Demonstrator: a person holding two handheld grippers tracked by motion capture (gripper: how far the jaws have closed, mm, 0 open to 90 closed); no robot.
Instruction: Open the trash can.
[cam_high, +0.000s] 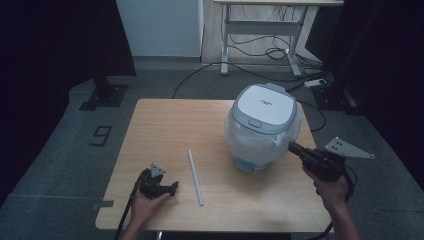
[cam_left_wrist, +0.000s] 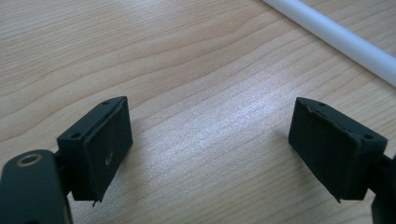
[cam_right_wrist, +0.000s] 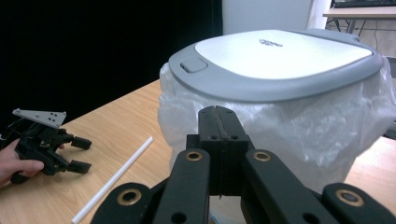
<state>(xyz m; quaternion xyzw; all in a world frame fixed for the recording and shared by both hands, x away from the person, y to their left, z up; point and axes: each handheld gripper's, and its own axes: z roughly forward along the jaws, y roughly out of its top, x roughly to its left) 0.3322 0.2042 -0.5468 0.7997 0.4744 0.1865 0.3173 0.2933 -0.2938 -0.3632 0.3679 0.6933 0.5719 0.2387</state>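
A small bin (cam_high: 260, 137) with a grey-and-white lid (cam_high: 264, 105) and a clear plastic liner stands on the right half of the wooden table (cam_high: 165, 125). A white straw (cam_high: 195, 176) lies in the middle of the table. My left gripper (cam_high: 175, 188) rests on the table left of the straw, open and empty (cam_left_wrist: 210, 140), with the straw (cam_left_wrist: 336, 37) beyond it. My right gripper (cam_high: 291, 146) is held at the bin's right side, shut on nothing (cam_right_wrist: 218, 114), its tip close to the plastic liner (cam_right_wrist: 289, 130) below the lid (cam_right_wrist: 280, 56). The right gripper view also shows the left gripper (cam_right_wrist: 84, 155) and the straw (cam_right_wrist: 114, 179).
Grey carpet surrounds the table. A desk frame (cam_high: 265, 30) with loose cables and a power strip (cam_high: 317, 83) stands behind. A black stand base (cam_high: 104, 95) sits at the back left. Black curtains hang on both sides.
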